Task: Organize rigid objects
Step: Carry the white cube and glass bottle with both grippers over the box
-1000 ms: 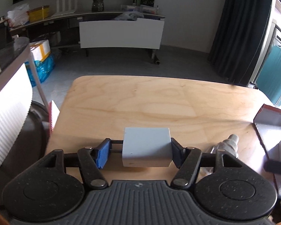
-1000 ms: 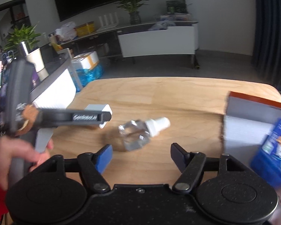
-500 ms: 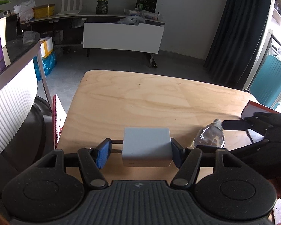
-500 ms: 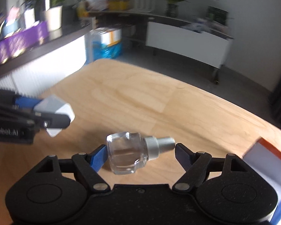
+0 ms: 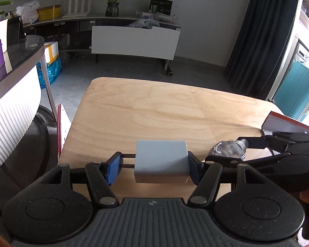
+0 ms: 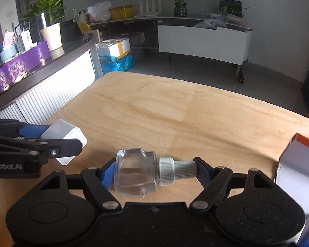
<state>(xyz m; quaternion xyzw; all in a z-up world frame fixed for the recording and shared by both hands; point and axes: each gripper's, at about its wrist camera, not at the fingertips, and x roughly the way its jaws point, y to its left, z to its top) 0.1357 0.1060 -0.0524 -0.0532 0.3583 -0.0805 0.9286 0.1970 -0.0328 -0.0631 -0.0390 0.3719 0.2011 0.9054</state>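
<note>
My left gripper (image 5: 153, 167) is shut on a white plug adapter (image 5: 161, 162), with its two metal prongs against the left pad, held above the wooden table (image 5: 164, 107). It also shows in the right wrist view (image 6: 63, 142). My right gripper (image 6: 154, 170) is shut end to end on a small clear bottle (image 6: 136, 175) with a grey-white cap (image 6: 175, 170), held sideways. The bottle shows in the left wrist view (image 5: 226, 149) to the right of the adapter.
An open box with an orange-red rim (image 5: 284, 123) stands on the table's right side and shows in the right wrist view (image 6: 298, 164). A red-edged notebook (image 5: 60, 127) leans off the table's left edge. A counter with purple boxes (image 6: 20, 70) runs along the left.
My right gripper swung over the bottle, closed on it end to end and lifted it. My left gripper rose slightly with the adapter still held.
</note>
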